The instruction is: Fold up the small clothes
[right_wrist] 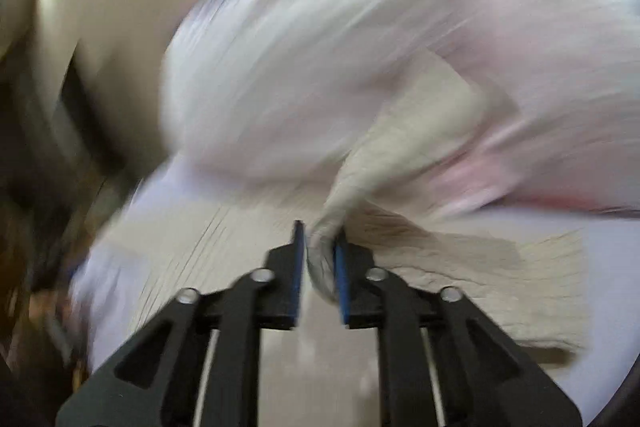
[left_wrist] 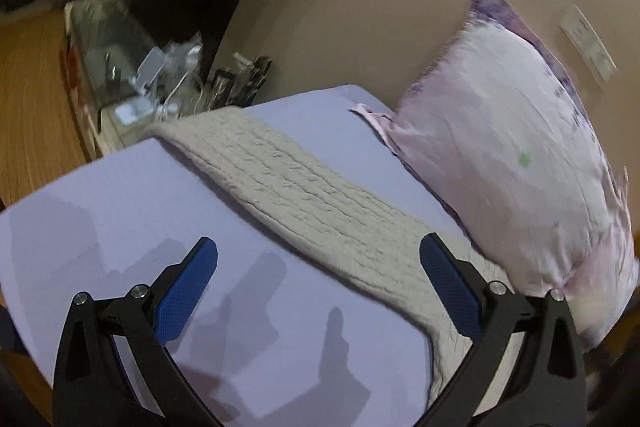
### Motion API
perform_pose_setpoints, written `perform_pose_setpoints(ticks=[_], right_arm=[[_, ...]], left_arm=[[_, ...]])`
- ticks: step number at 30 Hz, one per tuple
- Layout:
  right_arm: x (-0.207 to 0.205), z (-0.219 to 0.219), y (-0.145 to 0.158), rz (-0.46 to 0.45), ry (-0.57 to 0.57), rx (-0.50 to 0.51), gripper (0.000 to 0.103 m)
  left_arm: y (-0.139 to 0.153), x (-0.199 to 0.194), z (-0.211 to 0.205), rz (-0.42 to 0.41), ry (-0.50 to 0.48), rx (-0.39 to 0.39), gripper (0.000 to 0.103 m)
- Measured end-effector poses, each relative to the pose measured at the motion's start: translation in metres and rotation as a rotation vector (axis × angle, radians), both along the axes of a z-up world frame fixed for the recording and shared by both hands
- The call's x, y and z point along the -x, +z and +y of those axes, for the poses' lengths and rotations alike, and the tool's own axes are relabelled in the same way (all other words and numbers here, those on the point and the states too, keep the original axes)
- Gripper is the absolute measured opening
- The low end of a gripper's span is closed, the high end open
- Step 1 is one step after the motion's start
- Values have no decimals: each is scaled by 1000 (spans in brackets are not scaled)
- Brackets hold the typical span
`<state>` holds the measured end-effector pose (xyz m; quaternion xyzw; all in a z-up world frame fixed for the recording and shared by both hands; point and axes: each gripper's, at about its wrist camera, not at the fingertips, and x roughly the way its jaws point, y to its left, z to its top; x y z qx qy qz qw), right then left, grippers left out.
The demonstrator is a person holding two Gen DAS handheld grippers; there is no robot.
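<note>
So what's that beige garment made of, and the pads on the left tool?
Beige garment: looks like a soft, matte cable knit, with raised ribbed rows along its length; the fibre can't be told. Left tool pads: blue, probably rubber or plastic, with a fine dotted grip texture.

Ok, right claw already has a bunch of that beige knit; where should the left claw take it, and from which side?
The left claw hangs open over the beige knit, which lies flat as a long band on the lavender sheet. Probably best to take the near long edge, coming from the bare sheet side: the edge there is exposed, while the far side runs up against the pillow. The right claw pinches one end.
</note>
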<state>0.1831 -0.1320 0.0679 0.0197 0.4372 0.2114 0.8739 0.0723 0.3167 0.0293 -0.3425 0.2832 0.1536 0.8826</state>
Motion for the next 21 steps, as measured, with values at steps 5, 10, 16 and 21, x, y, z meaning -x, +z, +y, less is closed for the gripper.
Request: perform_pose_setpoints(ticks=[5,10,16,21], right_arm=[[29,9,0,-7,15,-48,67],[40,-48,24,-59,-114,-123,84],[56,-93,24,-58,-194,-155,86],[54,-118,23,-77,-242,-170,86]], left_arm=[[-17,-11,28,32,44,129,88],[-23,-23,60,9,102,181,78],[-27,-42,88,81,172,188,12],[39,-67,31,39,48,-90,8]])
